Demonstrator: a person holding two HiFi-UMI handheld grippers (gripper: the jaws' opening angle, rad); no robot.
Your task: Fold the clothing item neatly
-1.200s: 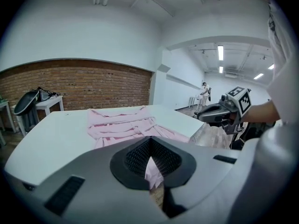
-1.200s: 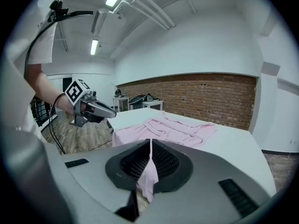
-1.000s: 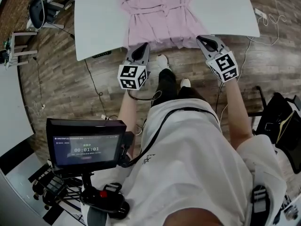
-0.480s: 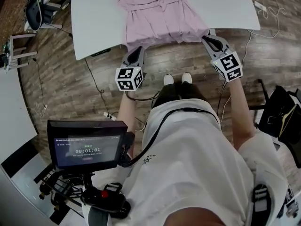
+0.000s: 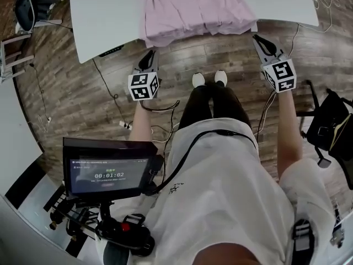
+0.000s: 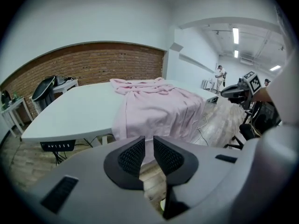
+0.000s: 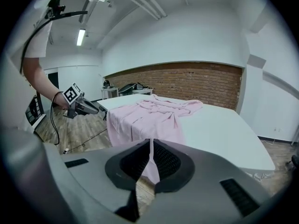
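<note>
A pink garment (image 5: 193,7) lies spread on the white table (image 5: 105,15), and its hem hangs over the near edge. My left gripper (image 5: 150,53) hovers over the wood floor just short of that edge, below the hem's left corner. Its jaws have just been opening and now stand slightly apart with nothing between them (image 6: 148,139). My right gripper (image 5: 256,37) floats close under the hem's right corner, shut and empty (image 7: 150,141). Through its slit only the hanging cloth (image 7: 145,118) shows. Each gripper view shows the other gripper (image 7: 86,107) (image 6: 233,91) off to the side.
The person's shoes (image 5: 208,79) stand on the floor between the grippers. Cables (image 5: 110,101) trail on the floor at left. A black chair (image 5: 27,10) sits at the far left and a dark bag (image 5: 331,128) at right. A monitor rig (image 5: 107,173) is near the person.
Both grippers have drawn back and down from the garment's hem at the table's near edge. The left jaws have parted a little. The cloth hangs free.
</note>
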